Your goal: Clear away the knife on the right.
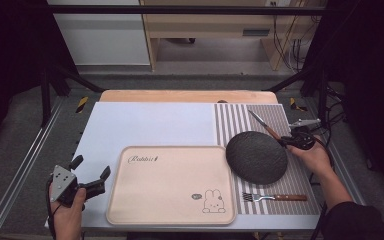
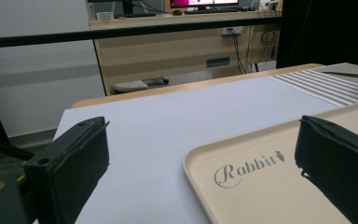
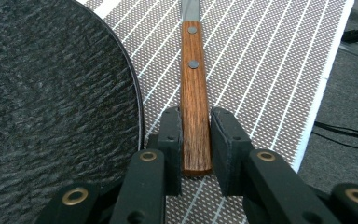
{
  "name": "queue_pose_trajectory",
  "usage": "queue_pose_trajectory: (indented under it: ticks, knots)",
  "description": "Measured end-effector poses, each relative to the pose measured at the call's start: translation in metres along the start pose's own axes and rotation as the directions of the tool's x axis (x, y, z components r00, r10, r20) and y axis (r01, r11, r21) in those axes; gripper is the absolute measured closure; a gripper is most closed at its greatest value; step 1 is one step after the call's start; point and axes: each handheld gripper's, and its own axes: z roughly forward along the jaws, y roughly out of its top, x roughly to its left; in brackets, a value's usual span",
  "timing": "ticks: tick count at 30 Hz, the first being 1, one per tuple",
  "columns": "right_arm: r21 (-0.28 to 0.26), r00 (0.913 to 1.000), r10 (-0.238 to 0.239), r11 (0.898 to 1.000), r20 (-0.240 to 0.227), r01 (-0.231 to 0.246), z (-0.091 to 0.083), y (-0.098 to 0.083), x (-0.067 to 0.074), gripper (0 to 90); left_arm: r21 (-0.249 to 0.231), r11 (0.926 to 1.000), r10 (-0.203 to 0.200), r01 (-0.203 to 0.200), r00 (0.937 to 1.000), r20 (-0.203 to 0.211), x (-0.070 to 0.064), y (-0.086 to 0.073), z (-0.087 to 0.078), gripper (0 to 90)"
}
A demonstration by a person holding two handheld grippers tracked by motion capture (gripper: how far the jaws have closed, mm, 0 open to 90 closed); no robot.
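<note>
Beige tray [image 1: 170, 200] with rabbit print, speckled dark-grey plate [image 1: 256, 157], brown-and-white striped mat [image 1: 235, 120], reddish-brown knife handle [image 3: 195, 93].

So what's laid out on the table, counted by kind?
Tray: 1
Plate: 1
Knife: 1
Fork: 1
Striped mat: 1
Grippers: 2, left and right
Total: 7

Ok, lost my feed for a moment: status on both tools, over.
Right tool shut on knife handle, beside dark plate. Left tool open, idle at tray edge. Fork lies apart on striped mat.
</note>
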Motion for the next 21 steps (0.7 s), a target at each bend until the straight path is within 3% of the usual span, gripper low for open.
queue_pose_trajectory:
  ticks: [7, 15, 21]
  knots:
    - [0.006, 0.9998, 0.016, 1.000, 0.008, -0.016, -0.0001, 0.0008, 0.0017, 75.0, -0.003, 1.0000, 0.001, -0.001, 1.0000, 0.000, 0.0000, 0.0005, -0.0005, 2.6]
    - [0.031, 0.9997, -0.006, 1.000, 0.026, 0.005, -0.0016, 0.0038, 0.0039, 75.2, -0.005, 1.0000, -0.001, 0.001, 1.0000, -0.002, 0.0006, 0.0009, -0.0011, 2.7]
    - [0.022, 0.9996, 0.014, 1.000, 0.025, -0.015, -0.0045, 0.0029, 0.0023, 75.3, -0.008, 1.0000, -0.002, 0.002, 1.0000, -0.003, 0.0007, 0.0012, -0.0015, 2.8]
